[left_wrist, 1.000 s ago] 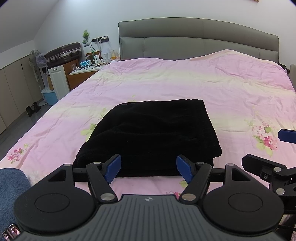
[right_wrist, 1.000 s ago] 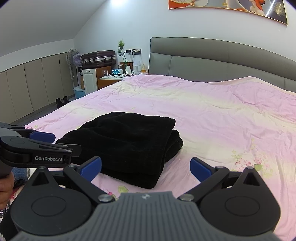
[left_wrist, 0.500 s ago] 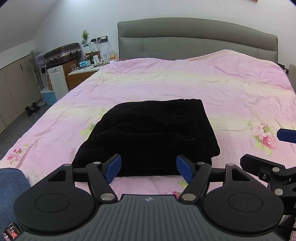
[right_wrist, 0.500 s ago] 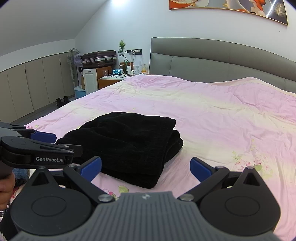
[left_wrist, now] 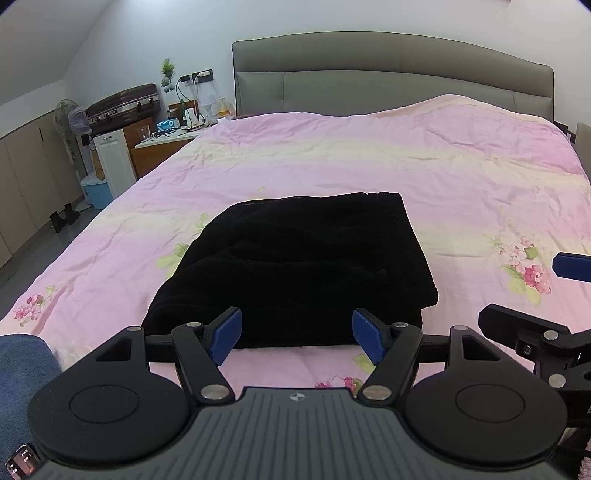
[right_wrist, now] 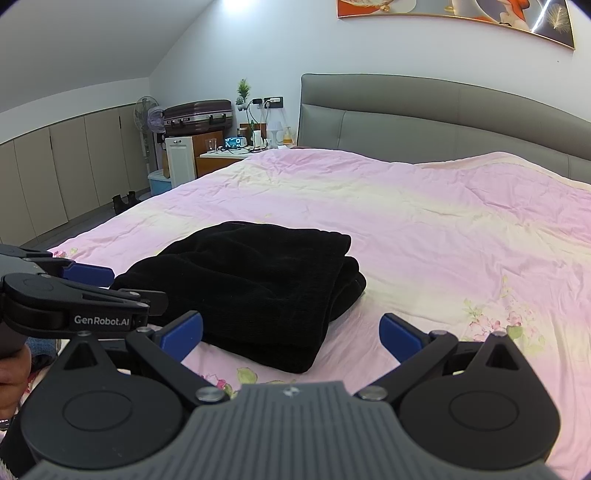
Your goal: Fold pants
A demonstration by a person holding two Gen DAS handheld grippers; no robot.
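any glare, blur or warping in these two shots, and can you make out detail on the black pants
Left wrist view: sharp, no blur; fisheye bows the grey padded headboard; the folded black fabric pants read as near-featureless dark. Right wrist view: a ceiling light blows out at the top edge; faint ribbed texture shows on the pants.

One folded pair of black pants (left_wrist: 295,266) lies on one bed with a pink floral duvet (left_wrist: 424,173). Two grippers show: the left gripper (left_wrist: 296,335) and the right gripper (right_wrist: 291,338), each with two blue pads. Far left stand one suitcase (right_wrist: 198,114), one fan (right_wrist: 147,110) and one pair of black shoes (right_wrist: 123,200).
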